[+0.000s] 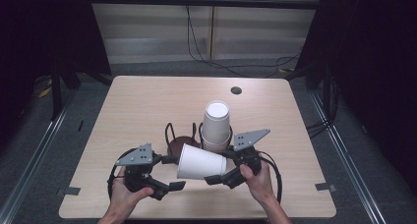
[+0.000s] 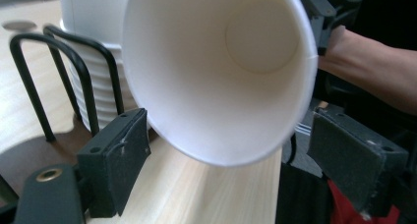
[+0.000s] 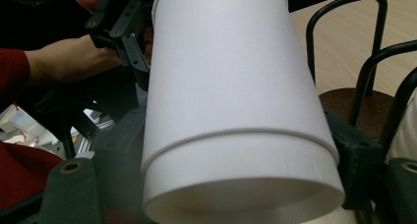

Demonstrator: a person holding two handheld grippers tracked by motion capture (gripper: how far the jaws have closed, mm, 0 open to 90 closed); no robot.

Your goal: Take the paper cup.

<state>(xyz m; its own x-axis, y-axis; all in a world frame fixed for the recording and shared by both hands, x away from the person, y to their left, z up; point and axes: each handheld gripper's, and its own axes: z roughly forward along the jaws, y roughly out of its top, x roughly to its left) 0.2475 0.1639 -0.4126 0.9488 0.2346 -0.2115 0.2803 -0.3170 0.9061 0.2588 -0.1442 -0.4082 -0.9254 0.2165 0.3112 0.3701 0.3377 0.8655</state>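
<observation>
A white paper cup (image 1: 199, 162) lies on its side in the air just above the table, its base gripped by my right gripper (image 1: 219, 166), whose jaws press on both sides of it (image 3: 241, 160). The cup's open mouth (image 2: 221, 71) faces my left gripper (image 1: 173, 173). That gripper's pads (image 2: 120, 153) stand apart just at the rim, open and not pressing on it. Behind, a stack of white cups (image 1: 216, 126) stands upright in a black wire holder (image 1: 170, 134) with a brown round base (image 2: 29, 157).
The wooden table (image 1: 147, 101) has a dark round hole (image 1: 236, 90) near its far edge. Black cables (image 1: 206, 57) run across the floor behind it. The person's hands hold both grippers close to the near edge.
</observation>
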